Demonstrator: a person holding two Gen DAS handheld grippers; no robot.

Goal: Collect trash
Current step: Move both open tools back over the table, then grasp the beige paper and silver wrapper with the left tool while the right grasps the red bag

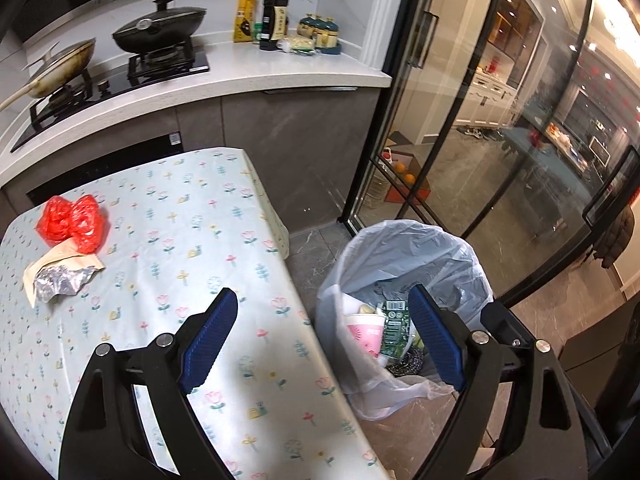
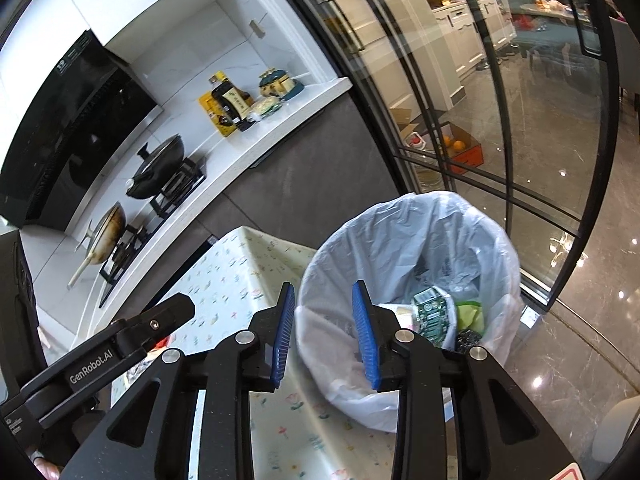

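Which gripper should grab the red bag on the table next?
Probably the left gripper. Its jaws are wide open and empty, and its camera sees the red plastic bag on the table. The right gripper points at the trash bin.

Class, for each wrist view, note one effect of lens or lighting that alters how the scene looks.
Left wrist view: fisheye bends the counter edge into a curve; a shadow falls across the tablecloth. Right wrist view: ceiling lights glare off the glossy floor; the door frame bows.

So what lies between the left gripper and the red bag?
Only bare tablecloth between the left gripper and the red bag, per the left wrist view.
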